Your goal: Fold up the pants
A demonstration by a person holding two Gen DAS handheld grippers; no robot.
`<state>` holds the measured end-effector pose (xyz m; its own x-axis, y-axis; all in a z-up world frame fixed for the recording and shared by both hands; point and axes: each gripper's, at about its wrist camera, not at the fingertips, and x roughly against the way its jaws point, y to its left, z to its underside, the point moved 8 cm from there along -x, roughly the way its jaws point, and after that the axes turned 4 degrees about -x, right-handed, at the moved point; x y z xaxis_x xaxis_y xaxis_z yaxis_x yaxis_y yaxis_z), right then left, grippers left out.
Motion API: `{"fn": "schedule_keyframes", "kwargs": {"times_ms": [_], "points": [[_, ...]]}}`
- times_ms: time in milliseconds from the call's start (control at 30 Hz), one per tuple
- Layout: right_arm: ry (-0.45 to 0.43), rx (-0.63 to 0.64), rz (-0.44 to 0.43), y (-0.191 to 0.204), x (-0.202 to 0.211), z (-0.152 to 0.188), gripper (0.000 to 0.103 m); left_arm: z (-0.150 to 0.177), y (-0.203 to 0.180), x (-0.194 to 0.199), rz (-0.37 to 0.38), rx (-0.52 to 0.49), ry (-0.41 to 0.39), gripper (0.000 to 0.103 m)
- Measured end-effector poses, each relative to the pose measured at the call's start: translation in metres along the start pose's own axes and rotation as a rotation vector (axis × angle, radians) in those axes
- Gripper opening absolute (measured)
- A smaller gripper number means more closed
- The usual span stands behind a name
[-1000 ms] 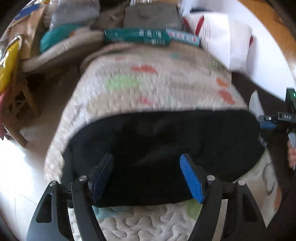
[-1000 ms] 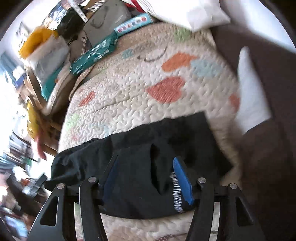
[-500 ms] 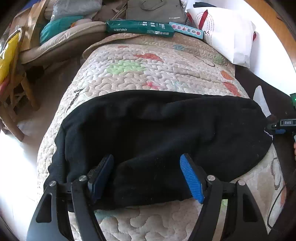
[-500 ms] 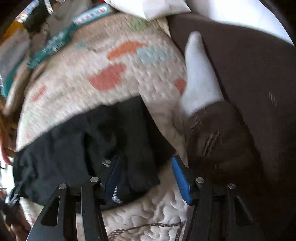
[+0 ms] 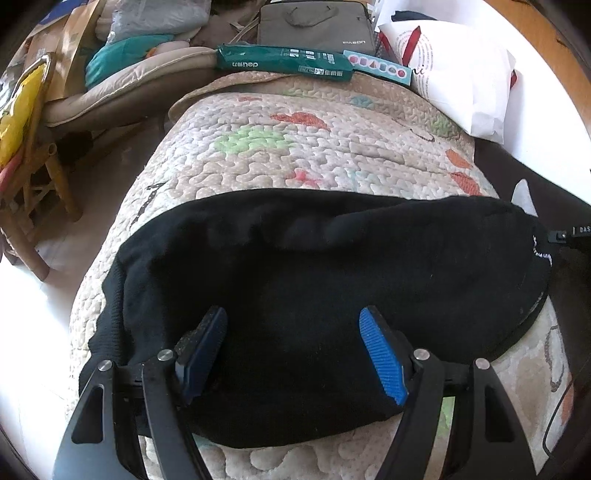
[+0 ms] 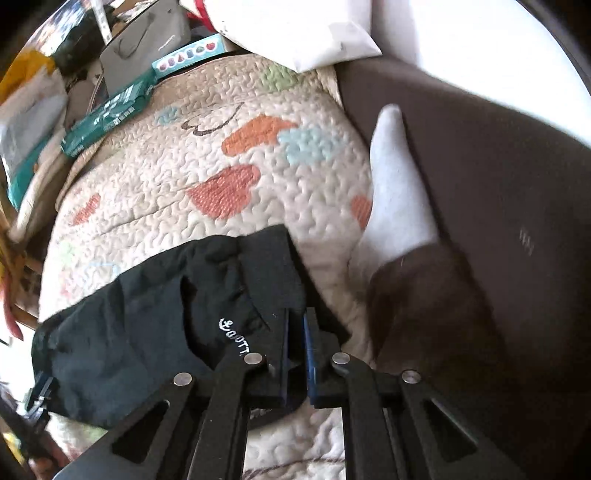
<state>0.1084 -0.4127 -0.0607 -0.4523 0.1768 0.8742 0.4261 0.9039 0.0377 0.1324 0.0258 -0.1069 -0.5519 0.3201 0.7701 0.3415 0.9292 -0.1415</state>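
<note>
The black pants (image 5: 332, 280) lie folded across a cream quilt (image 5: 303, 147) with coloured shapes. My left gripper (image 5: 293, 332) is open, its blue pads spread wide over the near edge of the pants. In the right wrist view the pants (image 6: 140, 317) show a small white logo. My right gripper (image 6: 295, 332) is shut on the right end of the pants, its jaws nearly together with black cloth between them.
A person's brown-trousered leg and white sock (image 6: 395, 192) rest beside the quilt on the right. A green packet (image 5: 284, 64), a grey bag (image 5: 314, 22) and a white bag (image 5: 458, 70) lie at the far end. A wooden chair (image 5: 33, 192) stands left.
My right gripper has closed on the right end of the pants; it was open half a second ago. The left gripper stays open over the near edge.
</note>
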Motion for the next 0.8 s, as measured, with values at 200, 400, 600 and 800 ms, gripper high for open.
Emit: {"fn": "schedule_keyframes", "kwargs": {"times_ms": [200,400,600,800], "points": [[0.072,0.019,0.127,-0.023,-0.034,0.016,0.008,0.003,-0.006,0.001,-0.001,-0.014,0.005,0.074],[0.094,0.143,0.408,-0.040,-0.030,0.032,0.007,0.006,-0.004,0.004,-0.002,0.000,0.013,0.074],[-0.155,0.138,0.274,-0.007,0.031,-0.005,0.012,0.007,-0.006,0.001,-0.009,0.009,0.013,0.078],[0.002,0.209,-0.071,0.100,-0.011,-0.002,0.013,0.008,-0.013,-0.001,-0.040,-0.030,0.014,0.080]]}}
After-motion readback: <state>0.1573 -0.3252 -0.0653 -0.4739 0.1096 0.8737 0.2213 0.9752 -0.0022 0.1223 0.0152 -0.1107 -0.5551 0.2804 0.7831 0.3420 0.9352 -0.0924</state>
